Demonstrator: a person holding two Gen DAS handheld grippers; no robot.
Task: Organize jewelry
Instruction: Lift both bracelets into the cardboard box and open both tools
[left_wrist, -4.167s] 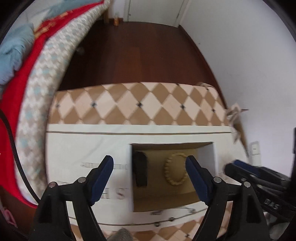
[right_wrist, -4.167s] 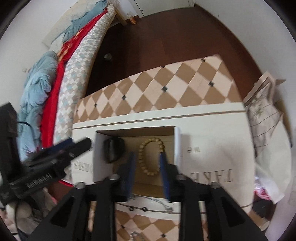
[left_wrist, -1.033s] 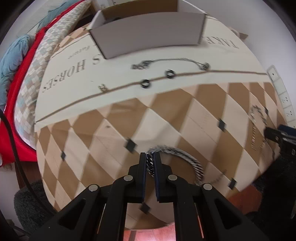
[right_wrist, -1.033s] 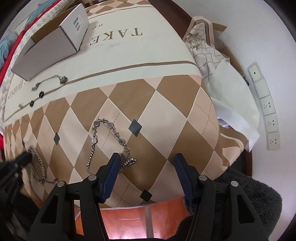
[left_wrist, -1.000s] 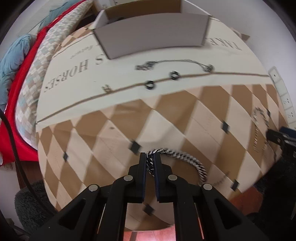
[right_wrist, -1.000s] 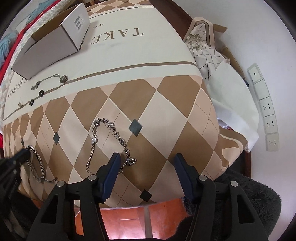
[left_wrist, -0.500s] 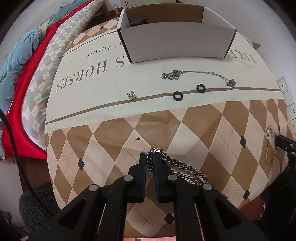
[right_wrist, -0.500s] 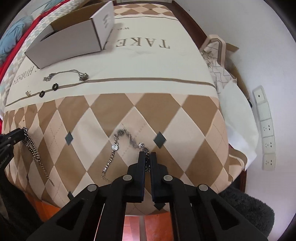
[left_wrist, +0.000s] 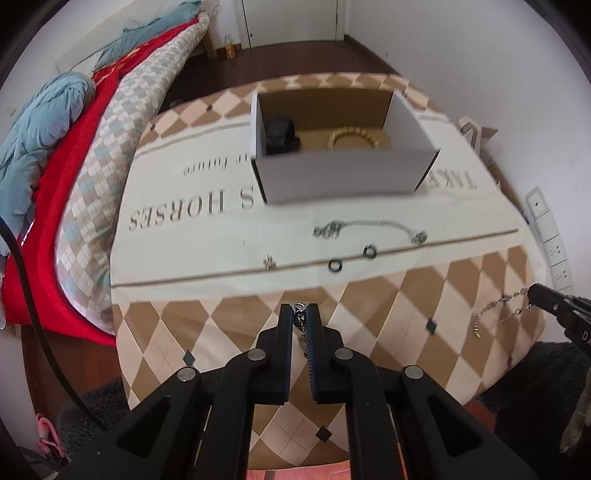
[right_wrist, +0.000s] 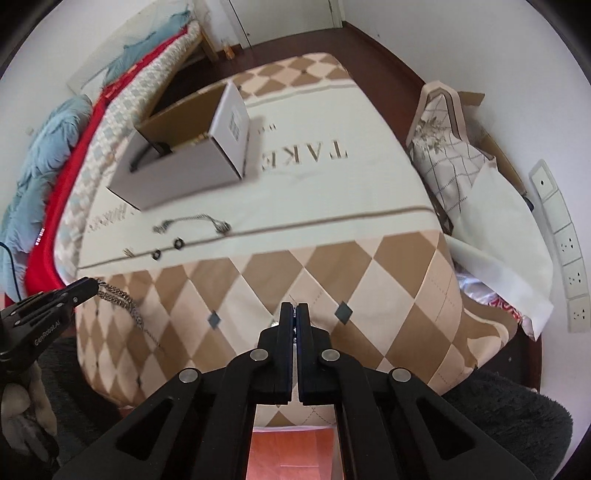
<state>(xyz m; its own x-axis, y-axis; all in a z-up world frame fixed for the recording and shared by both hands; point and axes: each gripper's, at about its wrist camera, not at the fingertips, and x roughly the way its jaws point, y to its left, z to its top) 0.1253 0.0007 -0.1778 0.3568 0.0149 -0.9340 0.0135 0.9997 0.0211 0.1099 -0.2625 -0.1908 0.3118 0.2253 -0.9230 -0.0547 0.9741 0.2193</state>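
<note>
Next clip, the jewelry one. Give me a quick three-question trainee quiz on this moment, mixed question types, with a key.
1. True or false: the left gripper is shut on the heavy curb chain.
2. What does the right gripper hold? A) a black ring B) the thin link bracelet C) nothing
3. Fill in: the bead bracelet lies inside the ____.

Key: 1 true. 2 B. 3 box.
</note>
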